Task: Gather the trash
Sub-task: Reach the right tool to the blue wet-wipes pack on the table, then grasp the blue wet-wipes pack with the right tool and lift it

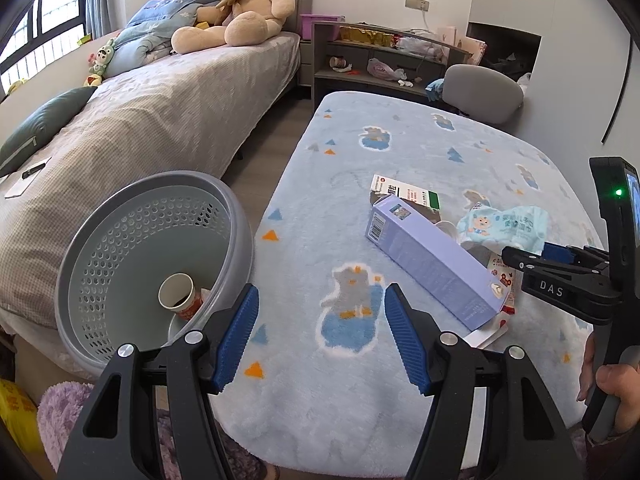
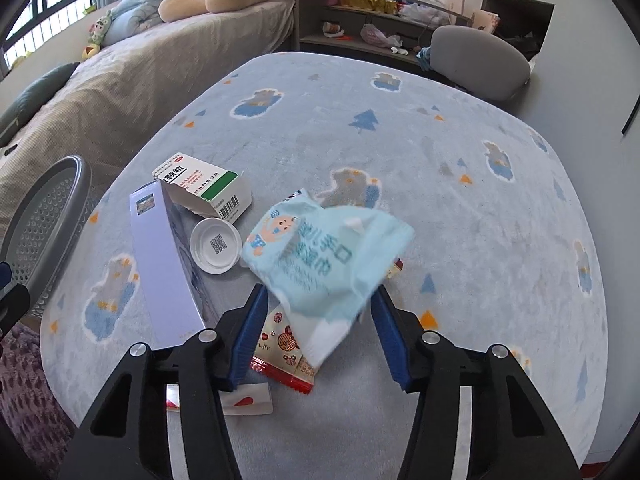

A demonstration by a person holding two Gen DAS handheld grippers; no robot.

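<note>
The trash lies in a loose pile on the blanket-covered tabletop (image 2: 480,208), and the long purple box (image 2: 168,268) serves as the marker for all of it. Behind the box's far end sits a white and green carton (image 2: 208,188), touching it. Just right of the box lies a round white lid (image 2: 216,245) with a printed code. Right of the lid is a pale blue wipes pack (image 2: 324,256), crumpled and partly overlying a red snack wrapper (image 2: 280,352). At the box's near end a flat white packet (image 2: 248,400) with a red mark peeks out from under the right gripper.

The right gripper (image 2: 320,332) has its fingers (image 2: 250,332) apart, one on each side of the pack's lower end. The pack looks slightly blurred, so whether the pads touch it is unclear; nothing appears to be clamped.

The left gripper (image 1: 320,336) hangs over bare blanket to the left of the box, fingers (image 1: 236,338) spread wide and holding nothing. Further left of the box, past the tabletop's edge, a grey perforated bin (image 1: 120,240) tilts toward the camera with a paper cup (image 1: 180,296) lying inside it. Beyond the bin is the bed (image 1: 160,120), with a teddy bear (image 1: 240,4) seated at its head.
</note>
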